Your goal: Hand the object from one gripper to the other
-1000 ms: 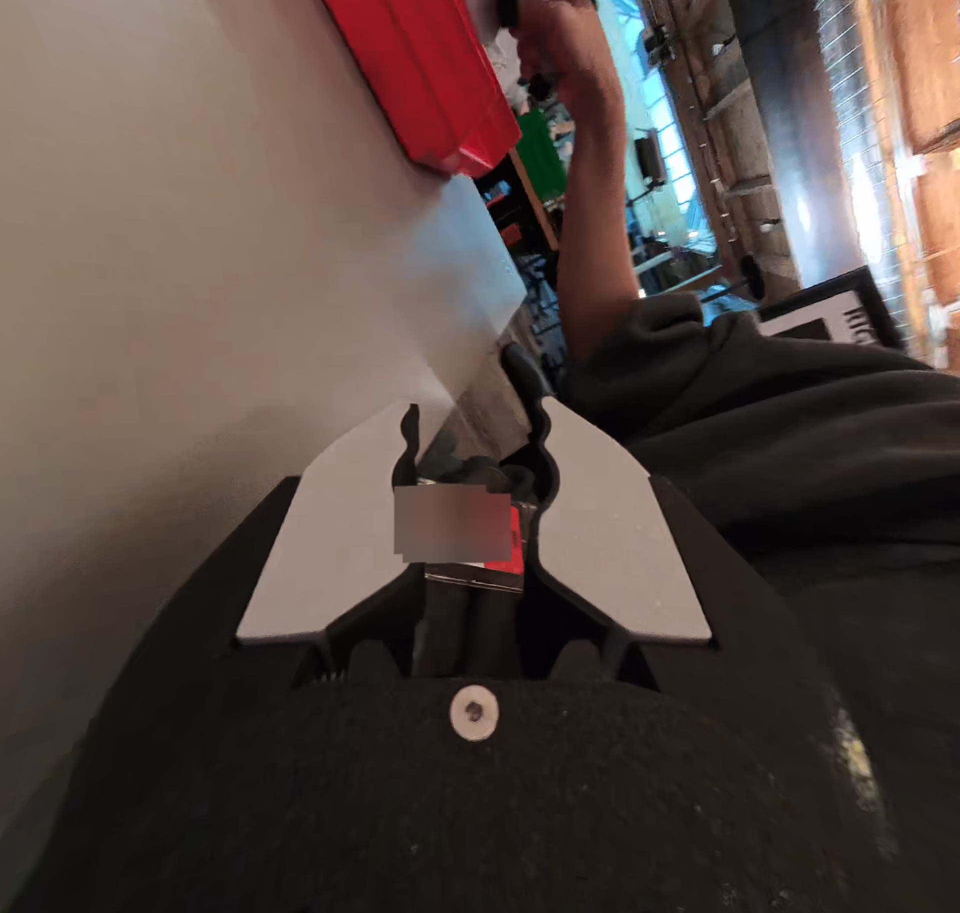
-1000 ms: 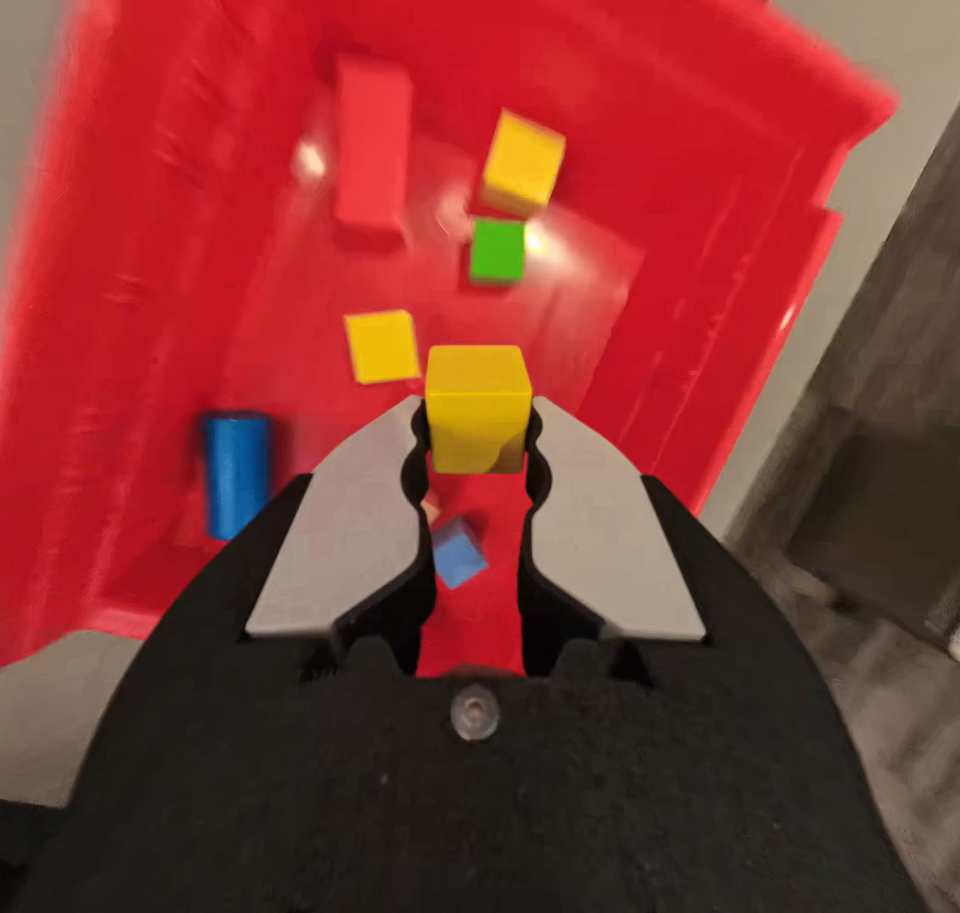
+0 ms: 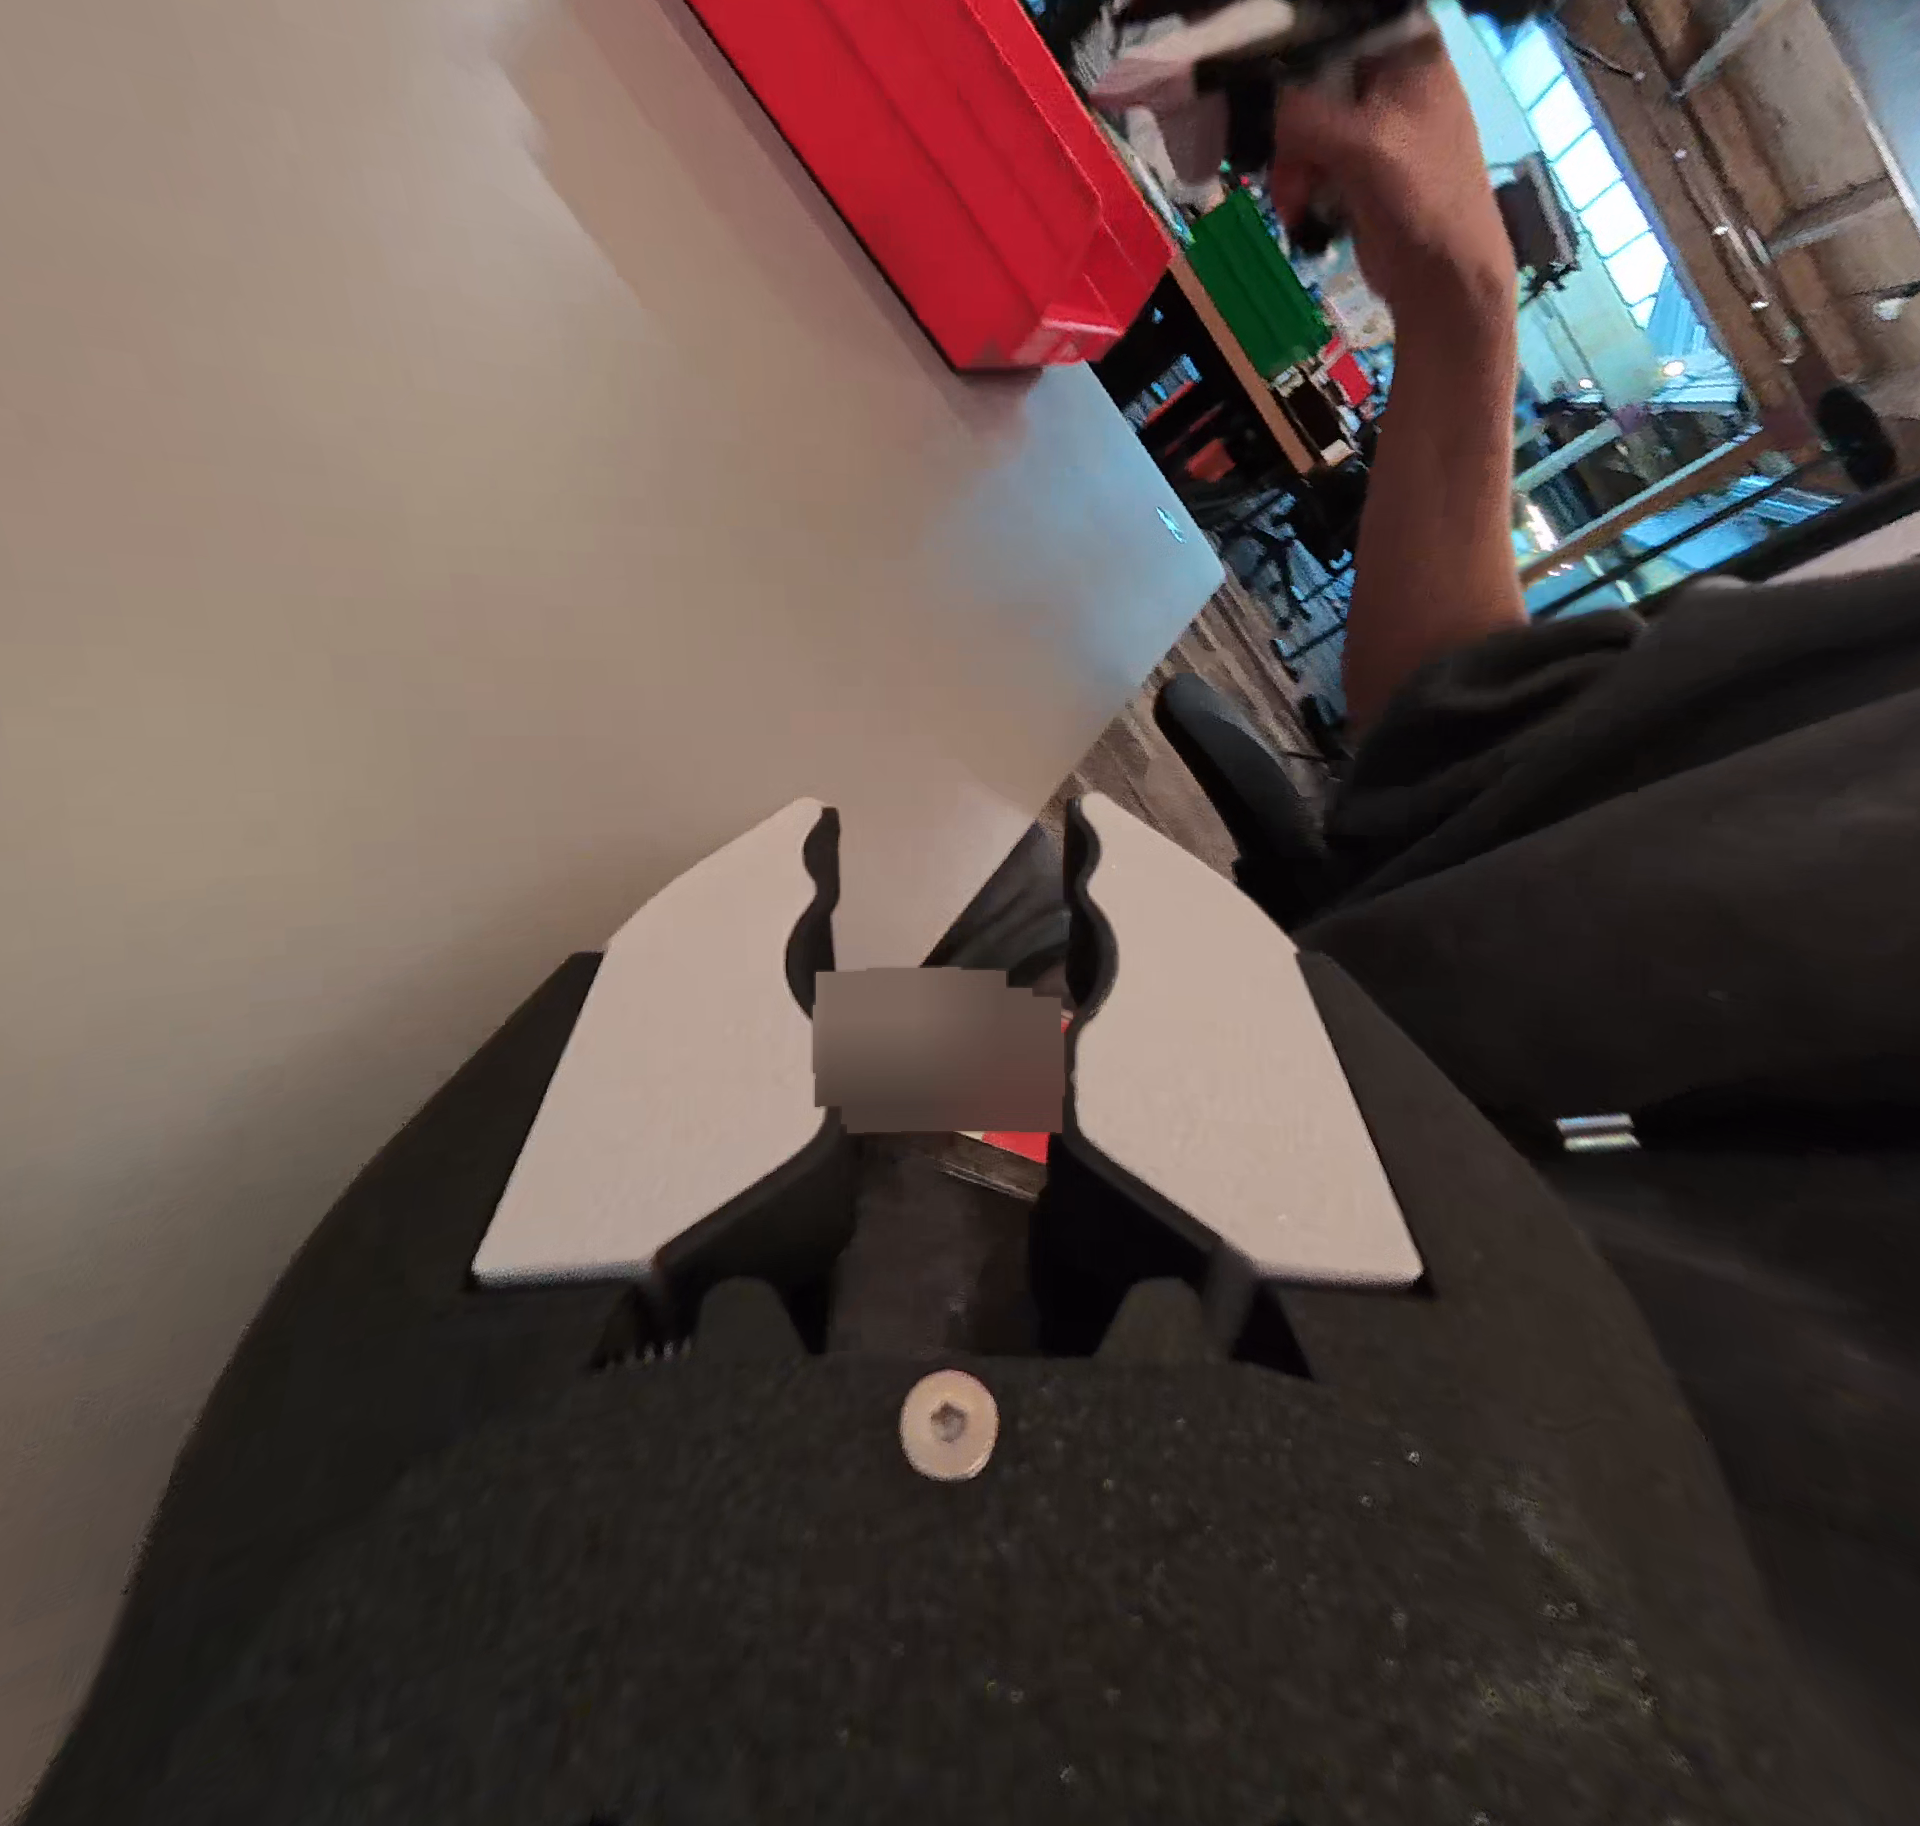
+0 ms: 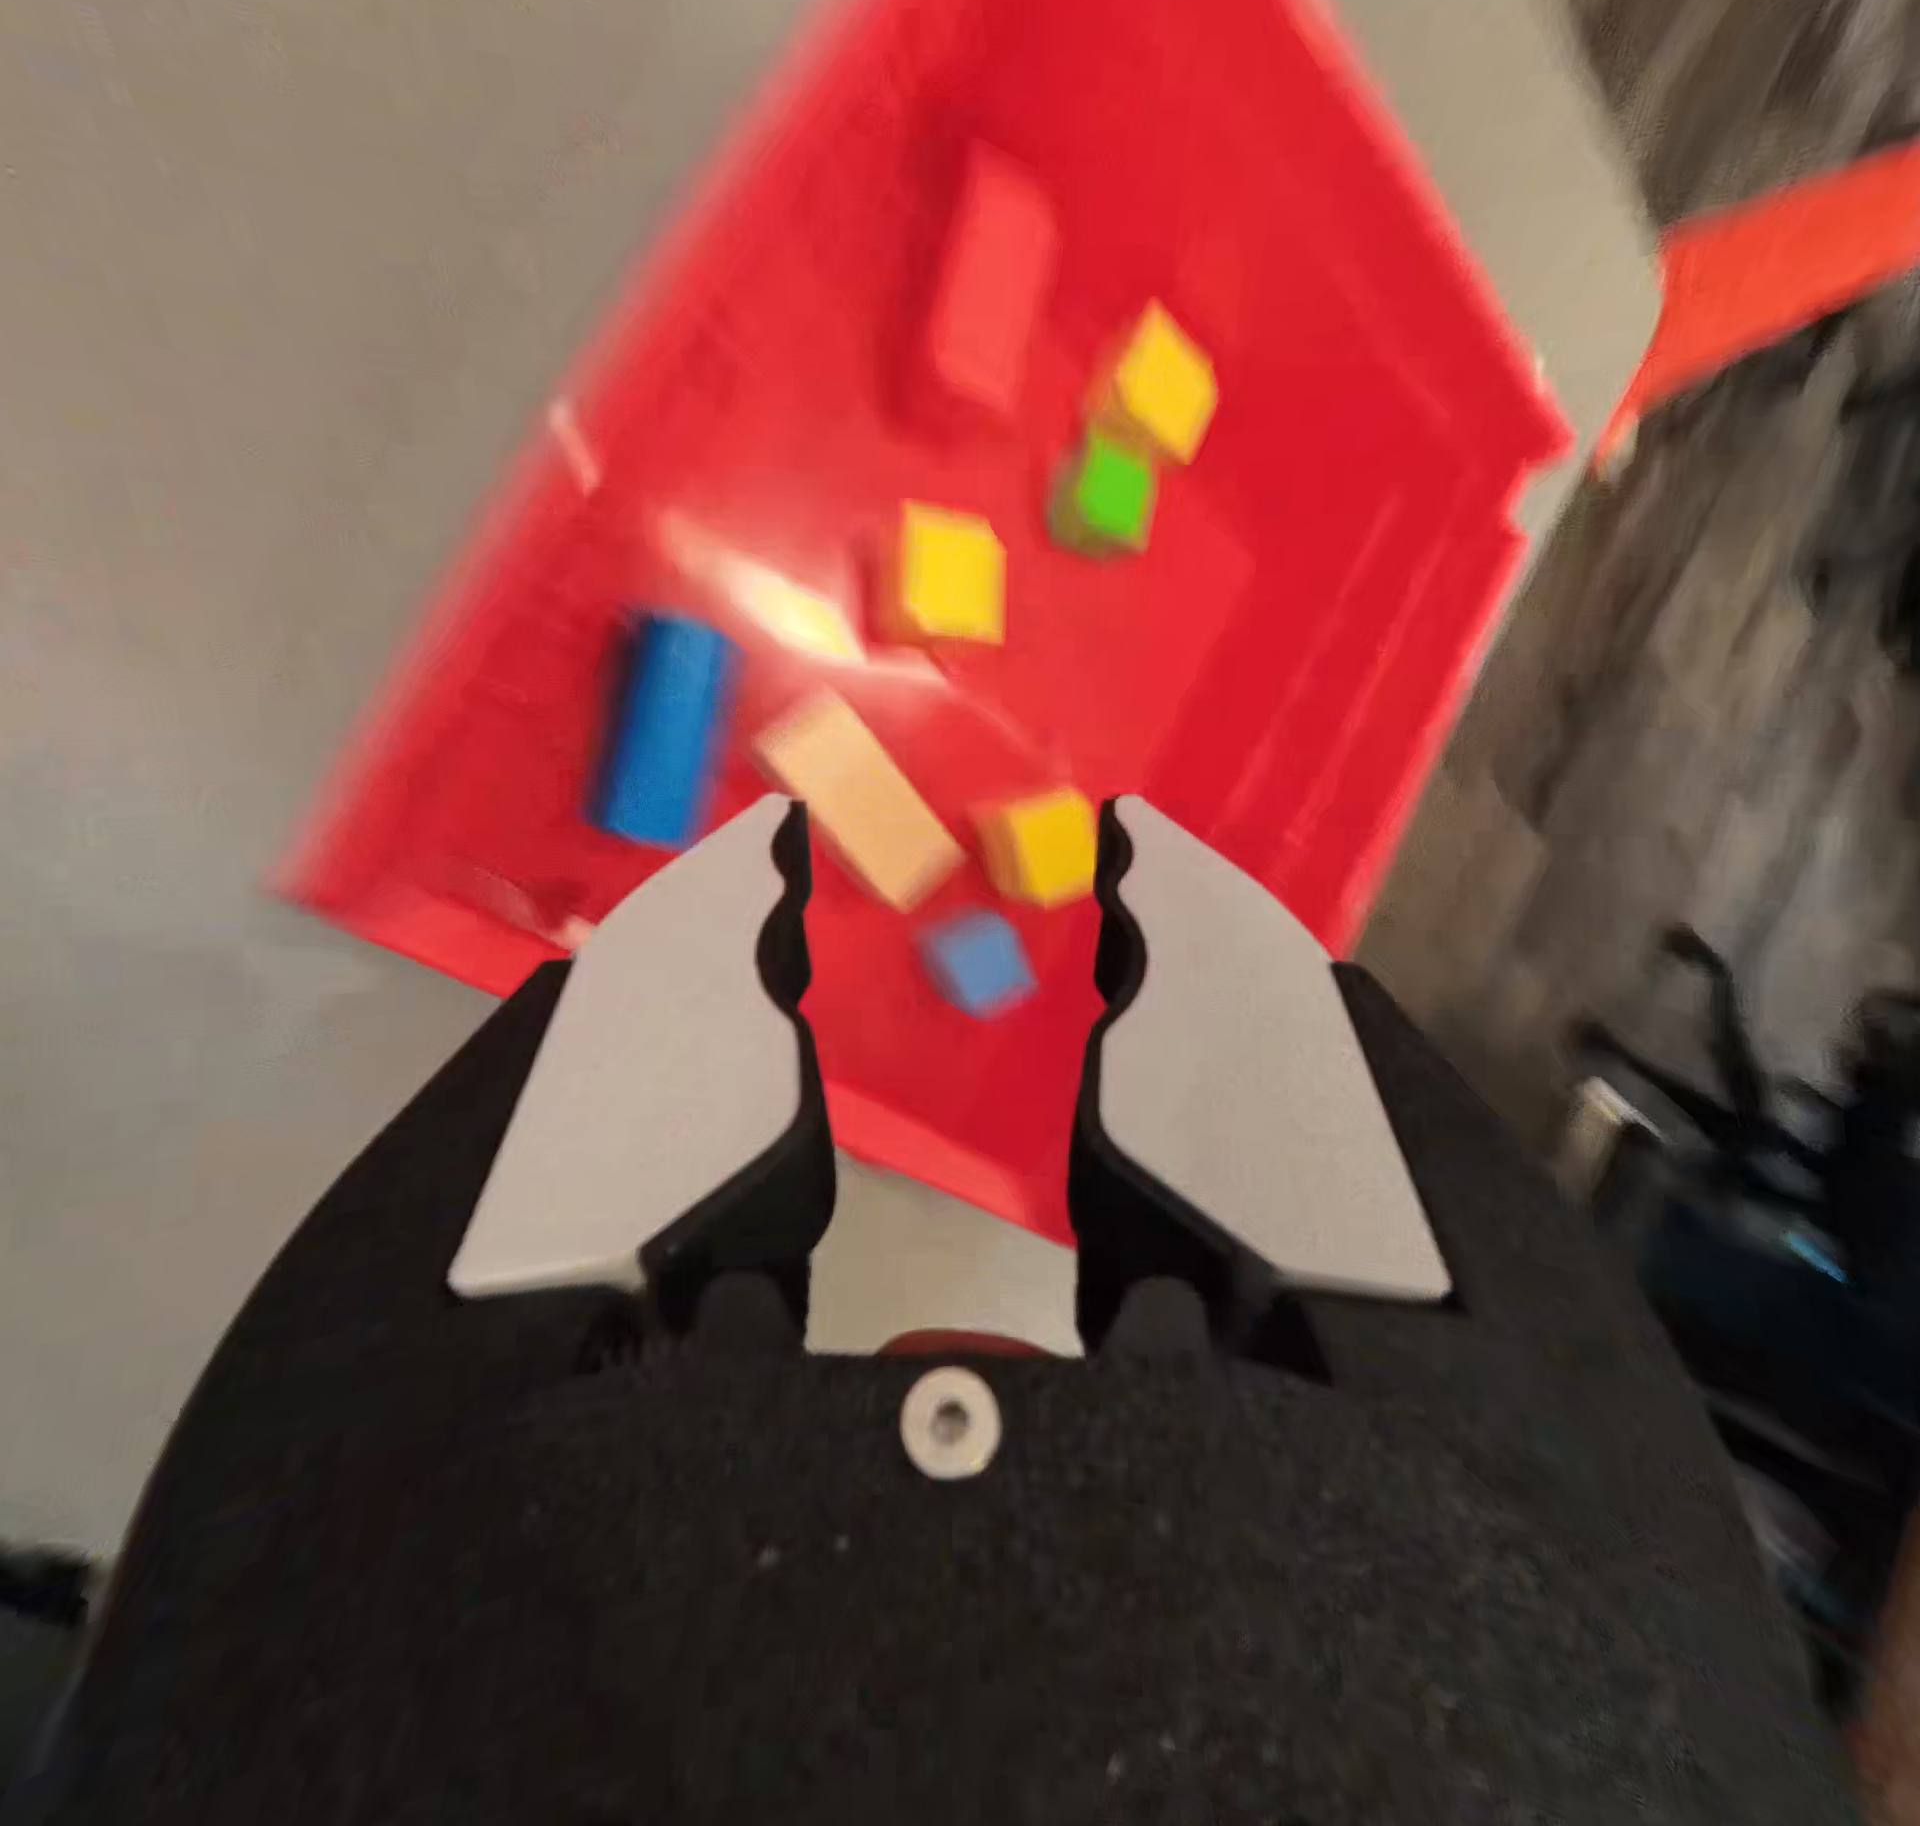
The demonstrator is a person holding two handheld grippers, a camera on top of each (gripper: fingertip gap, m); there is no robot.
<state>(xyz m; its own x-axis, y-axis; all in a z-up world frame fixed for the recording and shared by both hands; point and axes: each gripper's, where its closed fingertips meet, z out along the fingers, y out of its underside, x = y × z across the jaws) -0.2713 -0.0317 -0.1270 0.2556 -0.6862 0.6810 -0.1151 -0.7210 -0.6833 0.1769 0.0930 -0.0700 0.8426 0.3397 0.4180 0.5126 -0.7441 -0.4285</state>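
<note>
Now | right claw (image 4: pixel 948 831) apart, empty | yellow cube (image 4: pixel 1039 844) in red bin (image 4: pixel 1340 633) just beyond right fingertip

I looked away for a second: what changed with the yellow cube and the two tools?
The right tool let go of the yellow cube, which now lies in the red bin; its jaws opened wider. The left tool stayed open and empty by the table.

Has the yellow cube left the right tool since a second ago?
Yes. The right tool is open and empty; a yellow cube, probably that one, now lies in the red bin, beside the tan block.
</note>
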